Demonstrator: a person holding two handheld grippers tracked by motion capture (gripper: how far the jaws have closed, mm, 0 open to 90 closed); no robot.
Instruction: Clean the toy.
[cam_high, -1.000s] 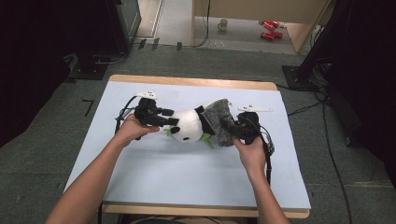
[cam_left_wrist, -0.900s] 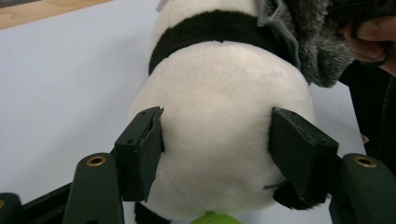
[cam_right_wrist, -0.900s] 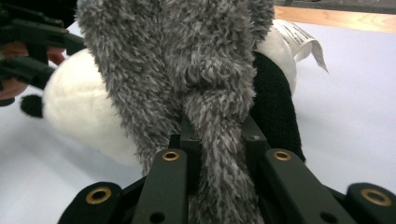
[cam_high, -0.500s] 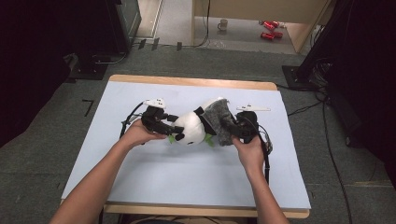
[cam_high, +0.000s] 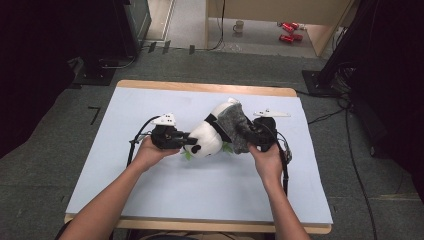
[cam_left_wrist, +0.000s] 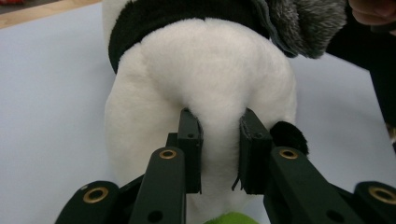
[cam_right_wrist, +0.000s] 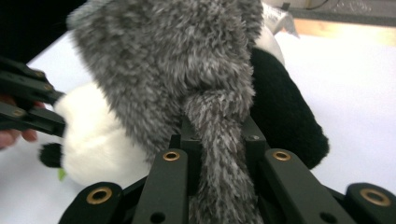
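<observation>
The left tool (cam_high: 191, 141) has moved in toward the plush panda (cam_high: 207, 137) and its jaws have just closed, pinching a fold of the panda's white head between the pads (cam_left_wrist: 190, 140). A second ago they stood open just beside that head. The panda has also tipped, its head now lower and nearer the left hand (cam_high: 150, 152).

No legible text or labels anywhere.
</observation>
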